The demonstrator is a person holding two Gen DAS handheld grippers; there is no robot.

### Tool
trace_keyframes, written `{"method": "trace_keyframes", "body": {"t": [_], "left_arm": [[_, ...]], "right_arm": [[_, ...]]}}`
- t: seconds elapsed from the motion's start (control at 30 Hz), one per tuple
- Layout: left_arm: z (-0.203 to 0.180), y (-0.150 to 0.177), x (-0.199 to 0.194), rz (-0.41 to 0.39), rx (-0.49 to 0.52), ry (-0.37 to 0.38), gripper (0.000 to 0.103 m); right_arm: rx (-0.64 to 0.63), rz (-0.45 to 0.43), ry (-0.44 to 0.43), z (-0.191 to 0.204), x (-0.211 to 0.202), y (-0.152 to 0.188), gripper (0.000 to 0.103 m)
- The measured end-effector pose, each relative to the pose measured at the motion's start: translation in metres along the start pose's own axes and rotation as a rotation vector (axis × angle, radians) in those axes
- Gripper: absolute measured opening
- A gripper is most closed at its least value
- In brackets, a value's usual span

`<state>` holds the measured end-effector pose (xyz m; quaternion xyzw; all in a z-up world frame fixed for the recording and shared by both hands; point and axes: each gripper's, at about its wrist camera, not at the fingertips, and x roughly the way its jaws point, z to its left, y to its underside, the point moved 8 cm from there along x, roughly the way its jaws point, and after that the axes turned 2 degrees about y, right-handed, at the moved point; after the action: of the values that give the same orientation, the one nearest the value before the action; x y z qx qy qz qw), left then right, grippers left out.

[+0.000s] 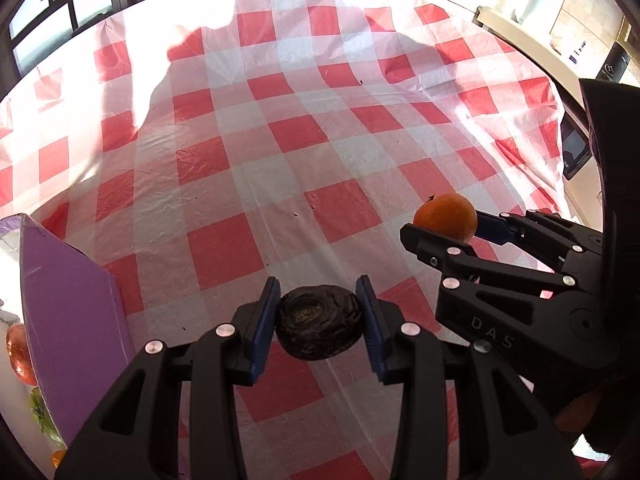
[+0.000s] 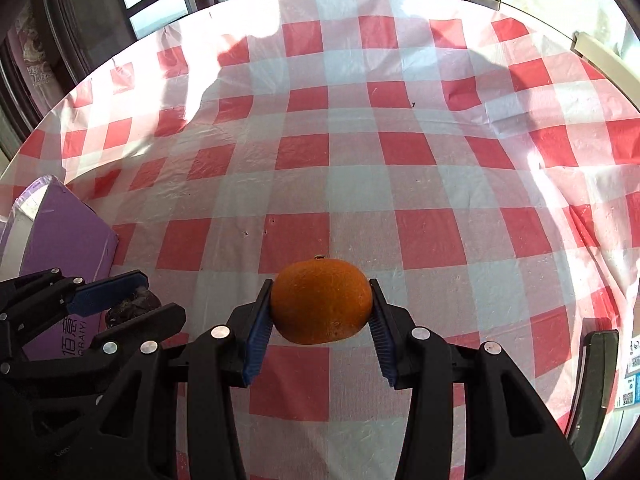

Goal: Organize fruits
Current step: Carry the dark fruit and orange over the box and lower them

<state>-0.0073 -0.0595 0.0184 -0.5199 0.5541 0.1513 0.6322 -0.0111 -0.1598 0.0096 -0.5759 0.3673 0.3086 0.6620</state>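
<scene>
My left gripper (image 1: 319, 304) is shut on a dark, wrinkled round fruit (image 1: 319, 327), held above the red-and-white checked tablecloth (image 1: 280, 128). To its right in the left wrist view, my right gripper (image 1: 442, 222) carries an orange (image 1: 446, 214). In the right wrist view the right gripper (image 2: 320, 300) is shut on that orange (image 2: 321, 300), blue pads pressed on both sides. The left gripper (image 2: 136, 300) appears at the lower left there, with the dark fruit (image 2: 134, 306) mostly hidden between its fingers.
A purple box (image 1: 68, 320) stands at the left edge, with several fruits (image 1: 20, 350) inside in clear wrap; it also shows in the right wrist view as a purple box (image 2: 60, 240). The tablecloth (image 2: 360, 140) runs far ahead. A dark chair back (image 2: 596, 380) sits at the lower right.
</scene>
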Motion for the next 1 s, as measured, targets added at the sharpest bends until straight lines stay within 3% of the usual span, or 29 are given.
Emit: {"method": "trace_keyframes", "body": {"t": [0.37, 0.57, 0.73, 1.0], "left_arm": [[0.004, 0.006, -0.077, -0.145, 0.048, 0.054, 0.039], [0.041, 0.014, -0.120, -0.228, 0.044, -0.028, 0.039], [0.097, 0.038, -0.146, -0.247, -0.059, -0.117, 0.039], [0.185, 0.106, -0.160, -0.134, -0.237, -0.266, 0.039]], "right_arm": [[0.041, -0.028, 0.031, 0.024, -0.051, 0.031, 0.044], [-0.017, -0.092, -0.012, 0.066, -0.074, 0.015, 0.044], [-0.105, -0.146, -0.099, 0.119, -0.091, -0.003, 0.044], [-0.315, -0.163, -0.236, 0.218, -0.098, -0.015, 0.044]]}}
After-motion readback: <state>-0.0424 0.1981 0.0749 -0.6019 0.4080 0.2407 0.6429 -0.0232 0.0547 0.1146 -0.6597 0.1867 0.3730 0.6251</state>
